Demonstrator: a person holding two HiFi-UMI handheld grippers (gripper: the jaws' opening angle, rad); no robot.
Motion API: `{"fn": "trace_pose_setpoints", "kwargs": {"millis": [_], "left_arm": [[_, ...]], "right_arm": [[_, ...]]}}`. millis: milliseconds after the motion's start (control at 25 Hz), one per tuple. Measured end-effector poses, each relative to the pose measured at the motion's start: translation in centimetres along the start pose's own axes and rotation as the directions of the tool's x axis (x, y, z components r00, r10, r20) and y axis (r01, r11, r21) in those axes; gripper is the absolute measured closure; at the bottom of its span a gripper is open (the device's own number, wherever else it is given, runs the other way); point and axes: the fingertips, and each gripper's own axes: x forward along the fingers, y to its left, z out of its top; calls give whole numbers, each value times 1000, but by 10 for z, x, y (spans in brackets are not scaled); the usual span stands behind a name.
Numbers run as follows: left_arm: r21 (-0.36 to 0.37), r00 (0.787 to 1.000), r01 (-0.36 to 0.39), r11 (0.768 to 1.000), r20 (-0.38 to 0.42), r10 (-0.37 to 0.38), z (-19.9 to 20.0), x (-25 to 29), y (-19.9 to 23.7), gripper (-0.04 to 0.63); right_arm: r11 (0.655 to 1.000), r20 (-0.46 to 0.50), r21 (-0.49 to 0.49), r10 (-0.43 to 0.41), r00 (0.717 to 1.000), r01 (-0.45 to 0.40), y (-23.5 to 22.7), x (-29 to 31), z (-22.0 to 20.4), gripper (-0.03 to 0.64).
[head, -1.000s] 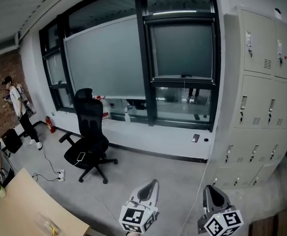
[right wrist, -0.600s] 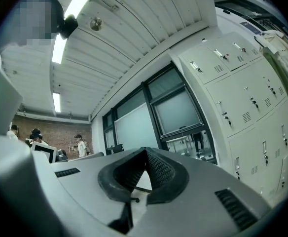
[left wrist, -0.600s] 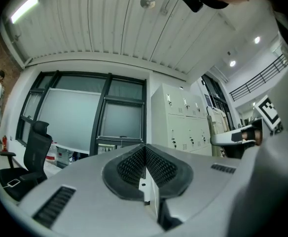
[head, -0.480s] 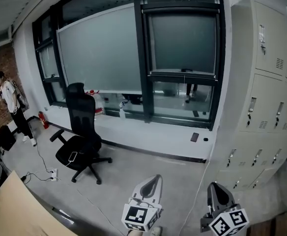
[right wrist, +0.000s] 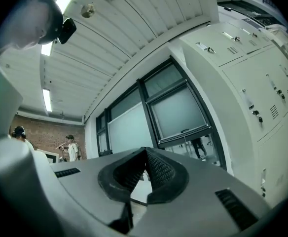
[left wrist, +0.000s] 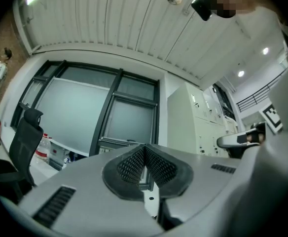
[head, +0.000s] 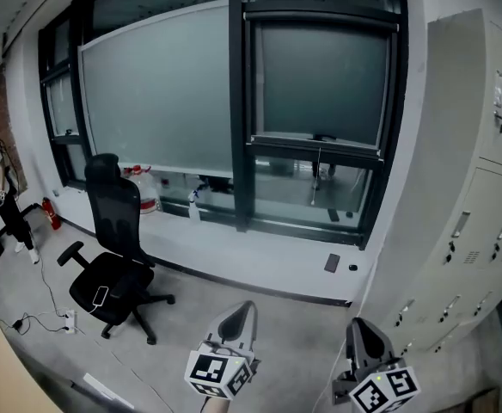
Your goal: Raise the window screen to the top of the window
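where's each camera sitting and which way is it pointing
Head view: on the person's head, facing forward and down at window screen, office chair, lockers; left gripper and right gripper at bottom.
Left gripper view: on that gripper, facing up along its shut jaws at window screen and ceiling; person's clothing, right gripper at right.
Right gripper view: on that gripper, facing up along its shut jaws at window screen, lockers, ceiling; person's clothing at left.
All three share window screen and lockers.
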Motion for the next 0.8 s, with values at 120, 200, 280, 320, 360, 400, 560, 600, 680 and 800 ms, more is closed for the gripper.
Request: {"fn": "trace_pose_setpoints", "kwargs": {"millis": [120,200,280,320,360,400,560,600,680,800], "left_arm": [[-7,1000,-5,1000,10,5,3,30,13,597],[2,1000,7,1000,-2,-7,-3,51,9,598],[-8,999,33,999,-22,-33,-16,70,1,598],[-26,998,52,998,-33,-53,-25,80,-5,597],[-52,996,74,996,-46,-76,-34,91,-12,597],[-75,993,98,992,-59,-102,-43,103,-19,598],[-87,980,183,979,-58,-188,-54,172,-36,598],[-93,979,195,976,-49,-200,-52,190,-39,597],[-97,980,192,977,-34,-196,-47,224,-41,598],[-81,990,141,987,-20,-143,-44,260,-24,598]], "right_arm": [[1000,12,-13,9,1000,-9,-11,22,8,611],[1000,8,-10,-12,1000,12,-32,29,8,611],[999,2,14,-43,999,43,-59,33,4,611],[998,-3,28,-58,998,58,-73,36,1,611],[997,-10,41,-72,997,72,-87,41,-4,611],[995,-16,53,-83,996,84,-100,49,-10,611],[992,1,101,-80,997,80,-146,101,-7,611],[992,2,104,-70,998,69,-156,113,-2,611],[995,-1,91,-40,999,40,-176,133,7,611],[996,-21,92,20,1000,-18,-192,164,1,611]]}}
